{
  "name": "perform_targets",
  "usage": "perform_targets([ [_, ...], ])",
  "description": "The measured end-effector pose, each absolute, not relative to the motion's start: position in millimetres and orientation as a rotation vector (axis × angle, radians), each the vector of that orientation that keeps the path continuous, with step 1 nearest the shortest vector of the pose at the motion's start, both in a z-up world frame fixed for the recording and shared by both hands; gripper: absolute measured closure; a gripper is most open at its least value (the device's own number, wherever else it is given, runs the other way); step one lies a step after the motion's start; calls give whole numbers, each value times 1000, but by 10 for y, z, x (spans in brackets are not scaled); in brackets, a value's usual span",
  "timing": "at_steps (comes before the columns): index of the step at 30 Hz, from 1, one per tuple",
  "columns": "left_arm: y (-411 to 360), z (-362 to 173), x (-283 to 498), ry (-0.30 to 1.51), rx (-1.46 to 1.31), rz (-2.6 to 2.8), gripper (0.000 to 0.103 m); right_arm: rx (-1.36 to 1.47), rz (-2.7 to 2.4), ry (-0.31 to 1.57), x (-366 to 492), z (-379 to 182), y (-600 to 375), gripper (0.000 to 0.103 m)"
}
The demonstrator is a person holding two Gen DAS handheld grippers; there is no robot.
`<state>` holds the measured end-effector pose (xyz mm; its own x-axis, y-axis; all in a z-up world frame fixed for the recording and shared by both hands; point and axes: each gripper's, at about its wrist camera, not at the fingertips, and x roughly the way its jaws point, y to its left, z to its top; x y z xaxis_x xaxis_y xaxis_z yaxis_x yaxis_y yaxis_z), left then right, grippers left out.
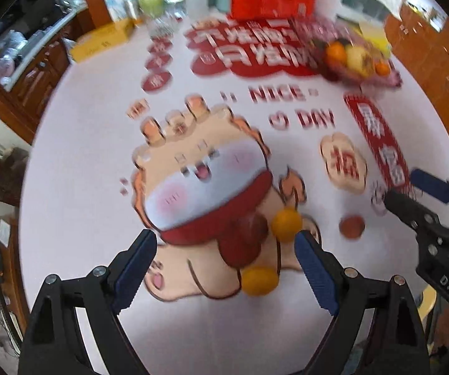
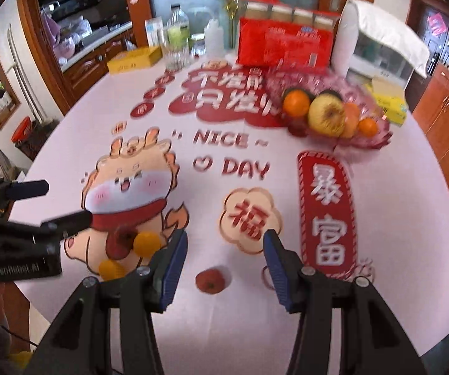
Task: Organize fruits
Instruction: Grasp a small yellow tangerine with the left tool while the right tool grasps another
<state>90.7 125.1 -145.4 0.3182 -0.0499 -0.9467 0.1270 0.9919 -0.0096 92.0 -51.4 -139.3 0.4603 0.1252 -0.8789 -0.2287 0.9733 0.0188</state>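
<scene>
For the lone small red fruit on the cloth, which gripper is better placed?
Right. The right gripper is open with the small red fruit lying just ahead between its fingers; the left gripper, also open, faces the orange-and-apple cluster instead.

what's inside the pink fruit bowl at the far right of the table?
The pink fruit bowl holds a large orange, a yellow apple, a small orange and dark fruit behind them. What lies beneath the pile is covered.
</scene>
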Motion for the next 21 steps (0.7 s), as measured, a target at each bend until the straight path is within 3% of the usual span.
perform_targets([
  [6, 1115, -1851, 749, 1334, 93, -230, 16, -89, 211, 1137, 910, -1666, -455, 52],
  [8, 1091, -1961, 720, 1360, 82, -248, 25, -80, 210, 1153, 922, -1733, -448, 52],
  [10, 1095, -2076, 709, 1399, 55, -257, 43, -72, 211, 1166, 933, -1779, -436, 52],
  [15, 1182, -2130, 702, 1401, -3, -269, 67, -72, 228, 1174, 961, -1835, -357, 52],
  [21, 1403, -2128, 723, 1389, -67, -228, 68, -93, 283, 1183, 1033, -1883, -177, 52],
])
